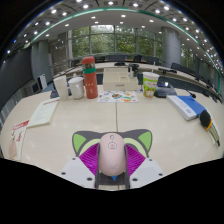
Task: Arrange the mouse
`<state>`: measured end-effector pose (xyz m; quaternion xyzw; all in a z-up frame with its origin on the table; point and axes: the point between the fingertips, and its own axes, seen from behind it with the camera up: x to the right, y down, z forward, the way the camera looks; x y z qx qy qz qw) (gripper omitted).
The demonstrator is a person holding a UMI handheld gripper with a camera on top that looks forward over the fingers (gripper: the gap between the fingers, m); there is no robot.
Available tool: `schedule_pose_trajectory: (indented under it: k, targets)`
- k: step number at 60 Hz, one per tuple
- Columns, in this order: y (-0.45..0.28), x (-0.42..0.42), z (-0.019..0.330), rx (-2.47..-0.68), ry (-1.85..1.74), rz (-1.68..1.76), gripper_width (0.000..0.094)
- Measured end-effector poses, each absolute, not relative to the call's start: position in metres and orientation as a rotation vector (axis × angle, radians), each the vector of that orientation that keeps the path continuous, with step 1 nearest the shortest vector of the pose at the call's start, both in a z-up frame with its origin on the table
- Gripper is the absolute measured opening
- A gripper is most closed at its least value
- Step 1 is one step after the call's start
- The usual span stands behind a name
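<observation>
The gripper (112,160) squeezes a pink mouse (112,153) between its two pads, at 6 o'clock, over the table (70,130). If the squeeze gets weak, the smooth round mouse could slip out and fall.

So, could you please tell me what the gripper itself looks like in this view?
The gripper has two fingers with pale green outer tips and white bases. Their inner faces carry magenta pads with fine ribbing. No cables, markings, hand or sleeve show in this view.
</observation>
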<state>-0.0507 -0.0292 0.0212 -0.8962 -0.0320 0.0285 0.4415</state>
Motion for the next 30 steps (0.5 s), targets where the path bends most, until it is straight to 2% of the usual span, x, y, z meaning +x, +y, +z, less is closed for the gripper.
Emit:
schedule_pose_trajectory:
  k: [6,10,12,14,15,17,21,30]
  targets:
    - [-0.030,-0.047,-0.012,-2.294,-0.052,0.086,0.0459]
    - [-0.028,-0.047,-0.004,-2.274,-0.084,0.074,0.0524]
    - [-0.031,-0.050,-0.004,-2.281,-0.112,0.074,0.0649]
    - [-0.034,-0.052,-0.003,-2.294,-0.127,0.076,0.0833]
    - [-0.036,-0.053,-0.003,-2.299,-0.131,0.078,0.0865]
    - [-0.040,-0.053,0.000,-2.305,-0.132,0.081,0.0829]
    - [-0.049,-0.051,0.013,-2.299,-0.126,0.071,0.0862]
    - [-0.084,-0.050,0.062,-2.262,-0.123,0.036,0.0852]
